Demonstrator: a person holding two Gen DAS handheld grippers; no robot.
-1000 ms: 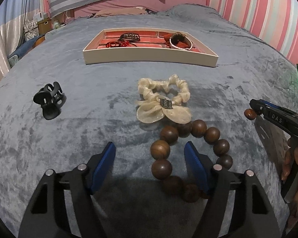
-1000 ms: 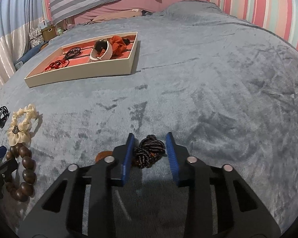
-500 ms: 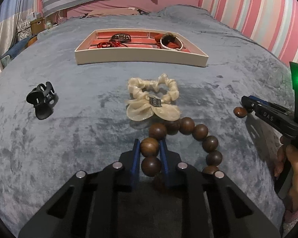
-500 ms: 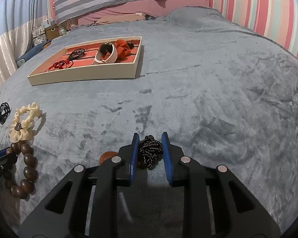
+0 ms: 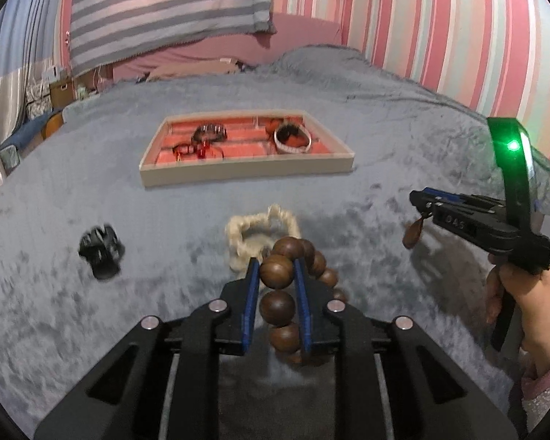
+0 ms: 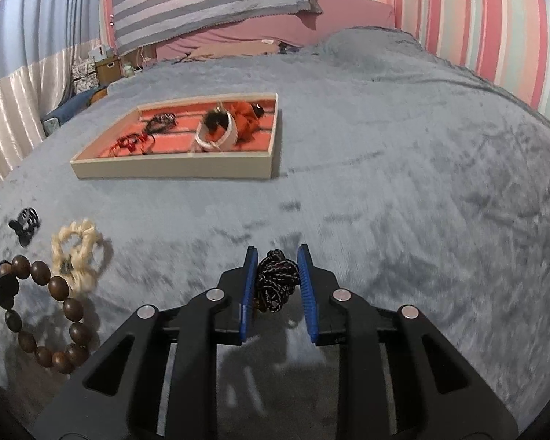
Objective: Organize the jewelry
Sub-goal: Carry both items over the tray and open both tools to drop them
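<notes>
My left gripper (image 5: 275, 275) is shut on a wooden bead bracelet (image 5: 277, 271) and holds it above the grey blanket; the bracelet (image 6: 55, 286) hangs at the left of the right wrist view. My right gripper (image 6: 277, 267) is shut on a black braided cord bundle (image 6: 275, 286), lifted off the bed, with a brown bead (image 5: 413, 233) dangling below it. A cream jewelry tray (image 5: 245, 174) with a red lining lies farther back and holds several pieces, also seen in the right wrist view (image 6: 172, 172).
A cream scrunchie (image 5: 253, 231) lies just beyond the bracelet, also in the right wrist view (image 6: 79, 253). A black claw clip (image 5: 101, 253) lies to the left, also in the right wrist view (image 6: 25, 222). Pillows and a striped wall stand behind the bed.
My left gripper closed on the bead bracelet and lifted it. My right gripper closed tighter on the black cord and rose off the bed.
</notes>
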